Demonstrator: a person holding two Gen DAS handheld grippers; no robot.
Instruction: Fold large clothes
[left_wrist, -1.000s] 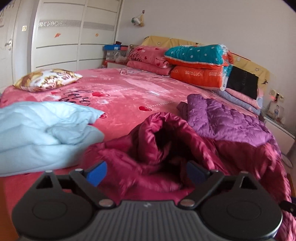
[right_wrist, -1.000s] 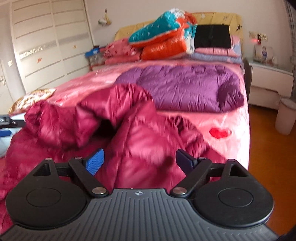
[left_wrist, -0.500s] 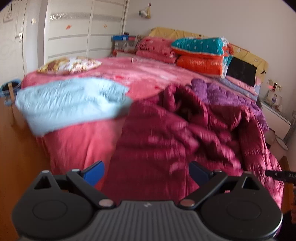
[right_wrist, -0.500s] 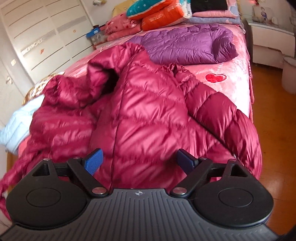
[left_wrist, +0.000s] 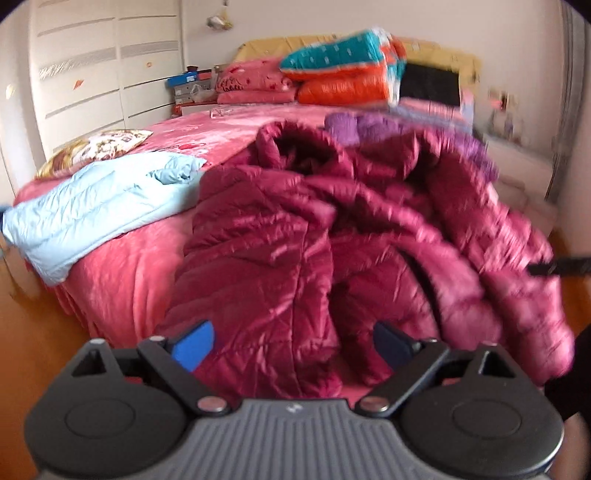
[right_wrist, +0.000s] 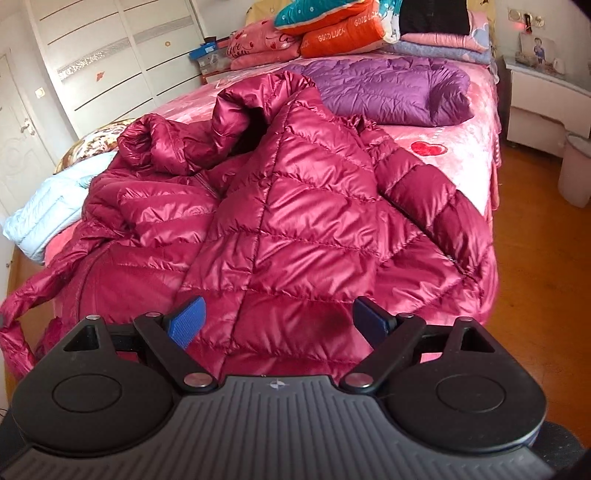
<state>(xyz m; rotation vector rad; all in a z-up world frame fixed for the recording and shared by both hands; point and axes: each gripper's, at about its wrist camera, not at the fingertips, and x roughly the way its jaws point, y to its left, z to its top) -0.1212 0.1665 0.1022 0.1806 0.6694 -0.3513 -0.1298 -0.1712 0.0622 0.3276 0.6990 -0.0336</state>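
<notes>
Right wrist view: the right hand-held gripper (right_wrist: 276, 320) fills the bottom of the frame, its blue-padded fingers spread apart and holding nothing. Just beyond them a shiny crimson puffer jacket (right_wrist: 295, 221) lies crumpled across the foot of a bed (right_wrist: 476, 122) with a pink cover, one sleeve trailing off the edge at lower left and its hem hanging over the side. Behind it, in the upper middle, lies a purple puffer jacket (right_wrist: 391, 88); a pale blue jacket (right_wrist: 48, 210) sits at the left edge. Stacked quilts and pillows (right_wrist: 332, 29) crowd the headboard at the top. A white wardrobe (right_wrist: 110, 62) stands upper left, a nightstand (right_wrist: 543, 99) and a bin (right_wrist: 576, 170) at right on the wooden floor.

Left wrist view: the left hand-held gripper (left_wrist: 293, 341), also spread apart and empty, faces the same crimson jacket (left_wrist: 314, 258) in the centre. The right half of this frame is motion-blurred, so the nightstand area is hard to make out. A dark strap-like shape at the right edge cannot be identified.
</notes>
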